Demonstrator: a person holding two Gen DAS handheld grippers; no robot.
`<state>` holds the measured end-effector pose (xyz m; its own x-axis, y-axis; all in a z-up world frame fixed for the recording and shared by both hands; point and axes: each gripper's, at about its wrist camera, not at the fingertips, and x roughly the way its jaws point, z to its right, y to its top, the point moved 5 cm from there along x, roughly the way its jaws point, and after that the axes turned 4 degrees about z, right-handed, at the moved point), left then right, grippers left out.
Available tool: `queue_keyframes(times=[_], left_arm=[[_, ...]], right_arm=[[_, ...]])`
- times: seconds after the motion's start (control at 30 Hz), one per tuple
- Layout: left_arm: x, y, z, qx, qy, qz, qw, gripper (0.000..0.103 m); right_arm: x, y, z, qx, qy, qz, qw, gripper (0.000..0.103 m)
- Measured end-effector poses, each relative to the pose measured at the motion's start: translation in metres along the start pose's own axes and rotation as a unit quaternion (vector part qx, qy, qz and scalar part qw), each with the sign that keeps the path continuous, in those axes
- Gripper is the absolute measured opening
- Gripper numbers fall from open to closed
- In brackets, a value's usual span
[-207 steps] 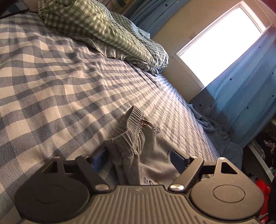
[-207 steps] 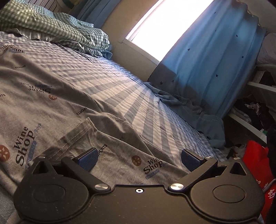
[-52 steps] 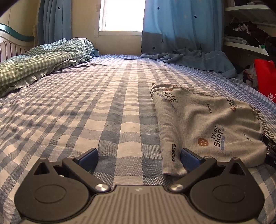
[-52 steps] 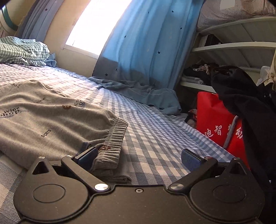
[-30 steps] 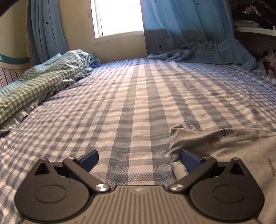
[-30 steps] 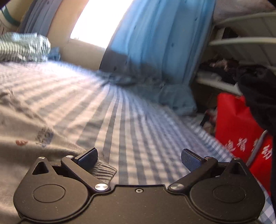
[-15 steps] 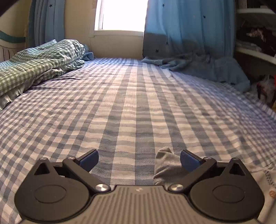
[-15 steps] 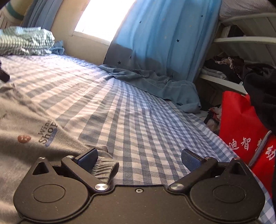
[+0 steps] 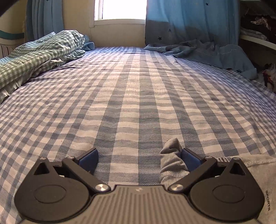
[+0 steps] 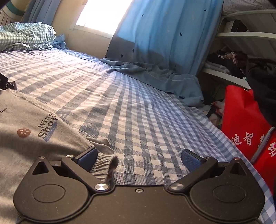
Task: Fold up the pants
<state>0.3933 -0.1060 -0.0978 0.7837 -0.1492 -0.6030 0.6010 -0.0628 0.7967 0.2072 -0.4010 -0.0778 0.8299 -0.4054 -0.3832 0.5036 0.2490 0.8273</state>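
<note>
- Bed (image 9: 134,96): I see a blue-and-white checked sheet over the whole surface, smooth in the middle, lit in bands from the window.
- Pants (image 10: 25,137): grey, printed "Wine Shop" and "SPORTS", lying flat on the near part of the bed. In the left wrist view they fill the lower right corner (image 9: 255,172); in the right wrist view they spread over the lower left.
- Left gripper (image 9: 138,157): jaws spread wide, grasping nothing. A raised grey corner of the pants stands against the inner face of its right finger; bare sheet lies between the fingers.
- Right gripper (image 10: 138,157): jaws spread wide, nothing clamped. The ribbed waistband of the pants bunches just beside its left finger, touching it; checked sheet lies under the rest of the gap.
- Quilt (image 9: 39,53): green-and-white check, heaped at the far left of the bed.
- Window (image 9: 120,10): at the far wall, very bright.
- Curtains (image 10: 163,34): blue with small dark stars, either side of the window; the right one trails onto the far right of the bed in folds.
- Shelves (image 10: 241,34): white, to the right of the bed, holding dark crumpled clothes.
- Bag (image 10: 245,124): red with white characters, just beside the bed's right edge.
</note>
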Motion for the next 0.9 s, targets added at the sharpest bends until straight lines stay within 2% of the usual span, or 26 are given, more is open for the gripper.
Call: queue_keyframes(times=[0.27, 0.37, 0.43, 0.5, 0.6, 0.77, 0.83, 0.9], left_arm=[[-0.001, -0.001, 0.001, -0.003, -0.002, 0.001, 1.0000, 0.103], [-0.006, 0.001, -0.001, -0.010, -0.011, 0.001, 0.9999, 0.102], [-0.022, 0.001, -0.009, -0.026, -0.021, -0.004, 0.9994, 0.102], [-0.048, -0.005, -0.015, -0.048, -0.038, 0.007, 0.9981, 0.103], [-0.090, -0.025, -0.014, -0.052, -0.060, 0.004, 0.9969, 0.103], [-0.143, -0.073, 0.009, 0.009, -0.096, 0.007, 0.9953, 0.103], [-0.152, -0.091, 0.017, 0.043, -0.097, 0.006, 0.9943, 0.102], [-0.158, -0.098, 0.018, 0.053, -0.087, 0.018, 0.9946, 0.102]], right_arm=[[0.002, -0.001, 0.002, 0.009, 0.008, -0.004, 1.000, 0.102], [0.000, 0.001, 0.013, 0.037, 0.021, -0.002, 0.999, 0.102], [-0.015, 0.005, 0.024, 0.068, 0.008, 0.016, 0.998, 0.102], [-0.038, 0.007, 0.031, 0.091, -0.007, 0.033, 0.995, 0.102], [-0.071, 0.000, 0.025, 0.093, -0.008, 0.047, 0.994, 0.102], [-0.111, -0.018, 0.002, 0.093, 0.014, 0.052, 0.994, 0.102], [-0.120, -0.027, -0.002, 0.103, 0.017, 0.045, 0.993, 0.102], [-0.122, -0.037, -0.005, 0.110, 0.015, 0.030, 0.993, 0.102]])
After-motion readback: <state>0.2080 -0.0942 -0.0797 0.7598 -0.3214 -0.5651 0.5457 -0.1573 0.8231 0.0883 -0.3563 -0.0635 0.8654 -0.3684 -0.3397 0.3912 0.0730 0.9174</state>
